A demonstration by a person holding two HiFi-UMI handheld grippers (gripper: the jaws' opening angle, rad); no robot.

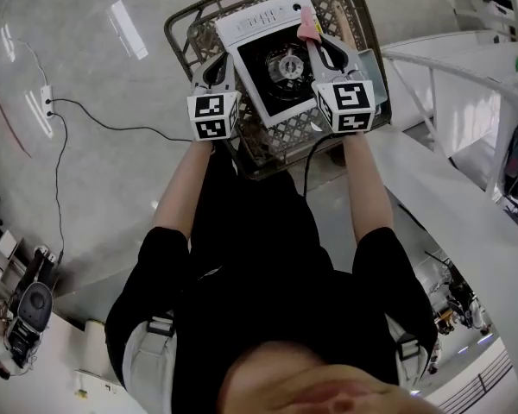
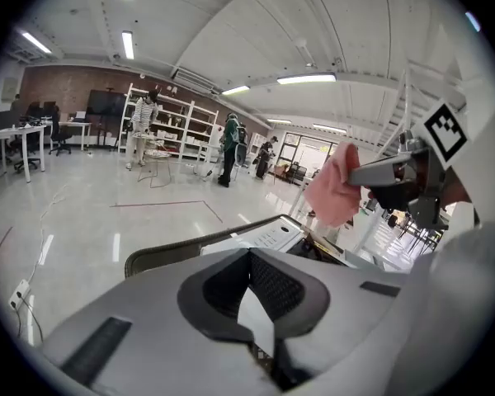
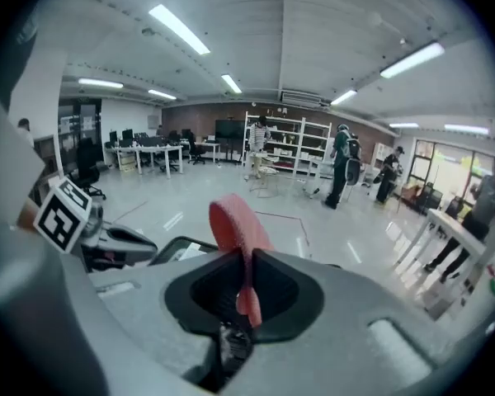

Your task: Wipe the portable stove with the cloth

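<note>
Head view puts the portable stove [image 1: 281,59] in a basket [image 1: 183,26], where the right gripper [image 1: 314,45], clamped on the pink cloth [image 1: 308,24], holds it over the stove's far edge, likely ready to wipe, while the left gripper [image 1: 217,69], seemingly closed and empty, hovers alongside.

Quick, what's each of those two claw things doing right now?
Left gripper: closed, nothing between its jaws.
Right gripper: closed on the pink cloth.
</note>
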